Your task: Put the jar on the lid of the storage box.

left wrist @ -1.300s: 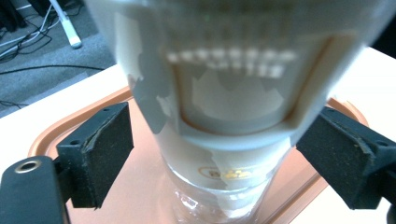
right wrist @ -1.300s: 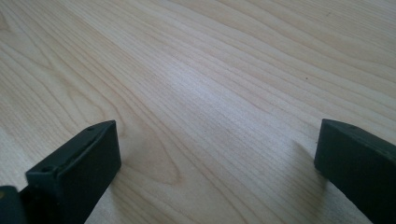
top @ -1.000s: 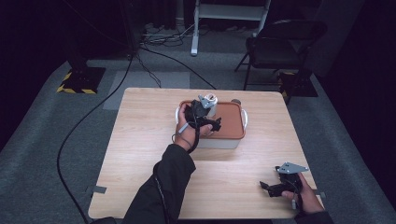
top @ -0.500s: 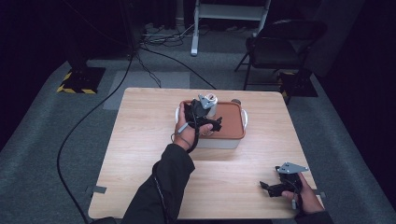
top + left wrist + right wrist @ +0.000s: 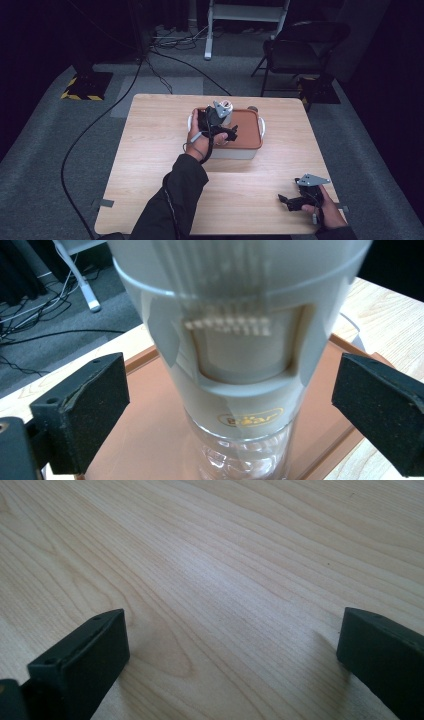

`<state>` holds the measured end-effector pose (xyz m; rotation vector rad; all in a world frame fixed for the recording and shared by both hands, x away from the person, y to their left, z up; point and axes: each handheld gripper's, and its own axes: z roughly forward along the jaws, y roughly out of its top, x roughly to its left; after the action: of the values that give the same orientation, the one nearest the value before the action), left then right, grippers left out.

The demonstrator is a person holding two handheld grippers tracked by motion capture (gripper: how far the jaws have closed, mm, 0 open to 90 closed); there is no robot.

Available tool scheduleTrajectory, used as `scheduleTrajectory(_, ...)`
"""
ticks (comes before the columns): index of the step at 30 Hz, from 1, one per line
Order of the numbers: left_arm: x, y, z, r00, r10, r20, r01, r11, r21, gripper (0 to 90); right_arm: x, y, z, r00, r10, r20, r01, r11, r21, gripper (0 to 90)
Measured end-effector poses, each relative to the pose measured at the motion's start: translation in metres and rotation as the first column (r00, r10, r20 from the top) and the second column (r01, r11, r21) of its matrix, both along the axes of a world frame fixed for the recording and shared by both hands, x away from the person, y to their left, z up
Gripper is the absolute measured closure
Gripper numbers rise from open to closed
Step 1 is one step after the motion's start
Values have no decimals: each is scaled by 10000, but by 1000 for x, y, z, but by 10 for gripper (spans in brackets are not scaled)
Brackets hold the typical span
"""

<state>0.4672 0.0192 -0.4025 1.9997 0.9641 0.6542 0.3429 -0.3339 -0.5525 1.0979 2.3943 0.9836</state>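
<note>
A white grinder-like bottle (image 5: 240,340) with a clear lower part stands upright on the brown lid (image 5: 150,435) of a white box (image 5: 235,151) at the table's middle back. My left gripper (image 5: 235,400) reaches around it from the near side. Its jaws have just been opening, and they now stand clear of the bottle on both sides. In the high view the left gripper (image 5: 227,131) hovers over the lid (image 5: 248,131), with the bottle's white top (image 5: 228,106) just behind it. My right gripper (image 5: 287,200) rests open near the table's front right corner, above bare wood (image 5: 232,650).
The wooden table (image 5: 150,170) has free room at the left and in front of the box. A black cable (image 5: 90,135) trails off the left side across the grey floor. A dark chair (image 5: 300,50) stands behind the table at the right.
</note>
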Motion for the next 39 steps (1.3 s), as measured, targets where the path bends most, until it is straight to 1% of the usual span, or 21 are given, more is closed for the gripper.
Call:
scheduleTrajectory(5,-1,0,1,10000,-8,74,8,10000,-35,18,0,0,0,10000,3,3,-3,10000,-1,1)
scheduleTrajectory(9,0,1,2,10000,-40,-17,40,10000,23,18,0,0,0,10000,2,1,-2,10000,-4,2)
scheduleTrajectory(12,-1,1,3,10000,-72,61,72,10000,51,19,0,0,0,10000,1,2,-1,10000,-2,1)
scheduleTrajectory(19,-6,5,8,9998,-161,81,159,9995,255,18,0,0,0,10000,2,3,-2,10000,-6,1)
scheduleTrajectory(23,-10,8,12,9996,-235,143,230,9992,326,19,0,0,0,10000,3,2,-3,10000,-5,2)
scheduleTrajectory(26,-13,11,13,9995,-243,181,234,9985,492,18,0,0,0,10000,2,2,-2,10000,-4,2)
scheduleTrajectory(28,-16,13,14,9995,-291,134,284,9984,485,19,0,0,0,10000,0,2,0,10000,-3,2)
scheduleTrajectory(31,-20,15,14,9992,-341,202,331,9983,476,18,0,0,0,10000,0,2,0,10000,-1,1)
scheduleTrajectory(39,-32,23,18,9978,-530,389,504,9965,660,18,0,0,0,10000,-1,1,1,10000,-3,1)
